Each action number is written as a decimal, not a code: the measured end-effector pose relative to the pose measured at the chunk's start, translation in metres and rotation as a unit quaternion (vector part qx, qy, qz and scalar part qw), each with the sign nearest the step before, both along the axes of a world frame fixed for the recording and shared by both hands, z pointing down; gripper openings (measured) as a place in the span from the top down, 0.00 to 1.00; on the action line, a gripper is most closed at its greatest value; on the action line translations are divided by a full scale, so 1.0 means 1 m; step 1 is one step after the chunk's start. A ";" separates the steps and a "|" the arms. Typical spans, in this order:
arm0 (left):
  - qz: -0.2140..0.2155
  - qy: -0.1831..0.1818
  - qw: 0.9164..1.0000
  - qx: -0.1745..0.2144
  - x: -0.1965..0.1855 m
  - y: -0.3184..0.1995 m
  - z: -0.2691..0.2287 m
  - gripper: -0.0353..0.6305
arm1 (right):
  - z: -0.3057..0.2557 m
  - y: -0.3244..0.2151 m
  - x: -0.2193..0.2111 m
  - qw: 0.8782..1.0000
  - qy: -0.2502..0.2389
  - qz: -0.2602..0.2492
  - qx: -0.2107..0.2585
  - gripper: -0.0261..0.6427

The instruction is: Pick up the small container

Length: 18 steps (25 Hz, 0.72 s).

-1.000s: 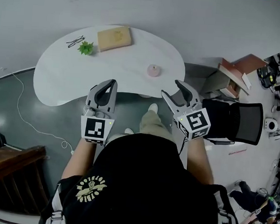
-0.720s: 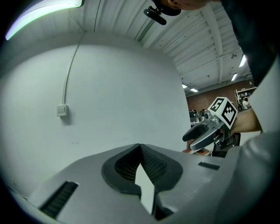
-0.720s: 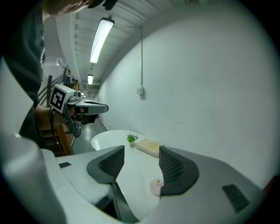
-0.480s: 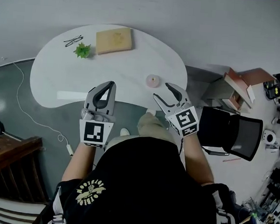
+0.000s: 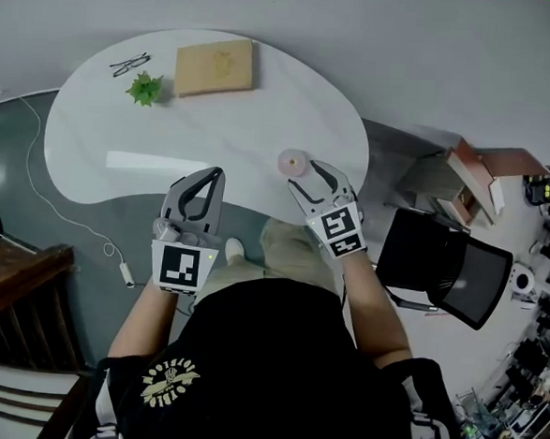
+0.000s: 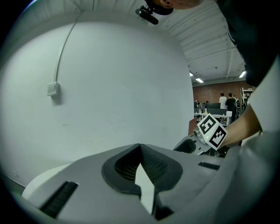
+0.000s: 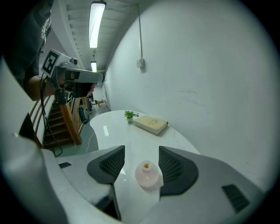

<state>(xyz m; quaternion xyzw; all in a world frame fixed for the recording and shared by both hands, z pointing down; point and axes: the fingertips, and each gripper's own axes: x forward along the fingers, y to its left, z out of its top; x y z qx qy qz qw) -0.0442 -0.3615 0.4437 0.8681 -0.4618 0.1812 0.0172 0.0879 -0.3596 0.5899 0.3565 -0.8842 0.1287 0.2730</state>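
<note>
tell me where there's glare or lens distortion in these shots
Head view: a bright glare strip on the white table, otherwise even light. Right gripper view: fisheye curve, dark corners, small container sharp. Left gripper view: same dark corners, the wall bulging.

The mark on the book (image 5: pixel 215 66) is too small to read. The right gripper (image 5: pixel 306 174) hides part of the desk's (image 5: pixel 167 150) near edge.

Pale pink small container (image 5: pixel 292 161), white table (image 5: pixel 216 125) — tan book (image 5: pixel 215 66), green plant (image 5: pixel 145 88), black glasses (image 5: pixel 129 64)
</note>
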 end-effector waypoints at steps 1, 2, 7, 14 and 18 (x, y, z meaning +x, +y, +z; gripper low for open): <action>-0.002 0.001 1.000 -0.003 0.001 -0.001 0.004 0.93 | 0.010 -0.001 0.000 1.000 0.005 -0.003 -0.005 0.58; -0.003 -0.003 1.000 -0.008 0.001 -0.002 0.009 0.93 | 0.021 -0.002 -0.001 1.000 0.010 -0.005 -0.010 0.58; -0.011 -0.025 0.999 -0.021 0.002 -0.013 0.032 0.93 | 0.063 -0.009 -0.001 0.999 0.016 -0.014 -0.031 0.60; -0.009 -0.039 0.999 -0.034 0.007 -0.015 0.058 0.93 | 0.100 -0.020 -0.004 0.999 0.023 -0.028 -0.030 0.63; -0.002 -0.045 0.998 -0.036 0.011 -0.015 0.066 0.93 | 0.108 -0.025 -0.008 0.999 0.009 -0.026 -0.029 0.64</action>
